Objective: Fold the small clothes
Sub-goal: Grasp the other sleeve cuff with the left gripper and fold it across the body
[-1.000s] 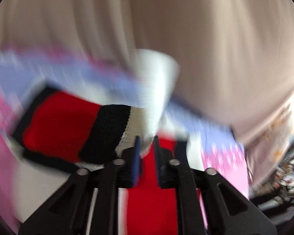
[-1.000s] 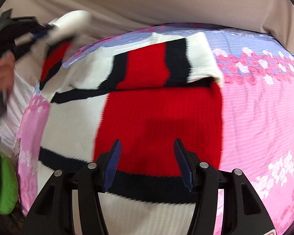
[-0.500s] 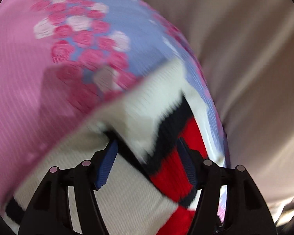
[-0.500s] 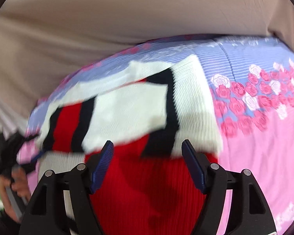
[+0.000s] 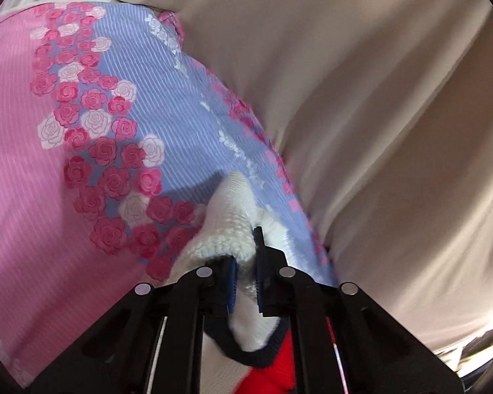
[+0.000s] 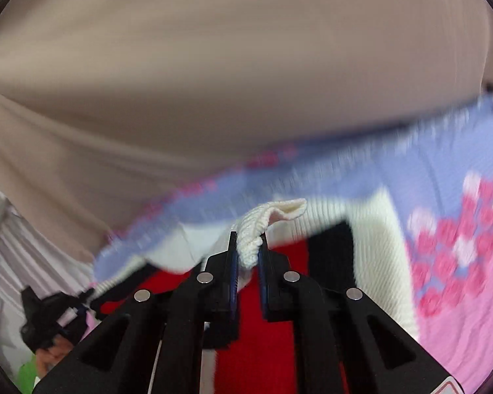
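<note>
A small knit sweater in white, red and black lies on a pink and lilac rose-print sheet. In the left wrist view my left gripper [image 5: 245, 262] is shut on a bunched white edge of the sweater [image 5: 226, 229], with red and black knit hanging below the jaws. In the right wrist view my right gripper [image 6: 248, 252] is shut on another white ribbed edge of the sweater [image 6: 266, 220]; red, black and white panels spread below and to the right. The left gripper [image 6: 59, 308] shows at the lower left of that view.
The rose-print sheet [image 5: 82, 131] covers the surface, also in the right wrist view [image 6: 460, 246]. A beige curtain [image 5: 361, 98] hangs behind it, also in the right wrist view [image 6: 213, 65]. Something green [image 6: 26, 374] sits at the lower left edge.
Both grippers were open half a second ago and are now shut on white edges of the sweater. The right gripper has moved forward to the sweater's far edge.
</note>
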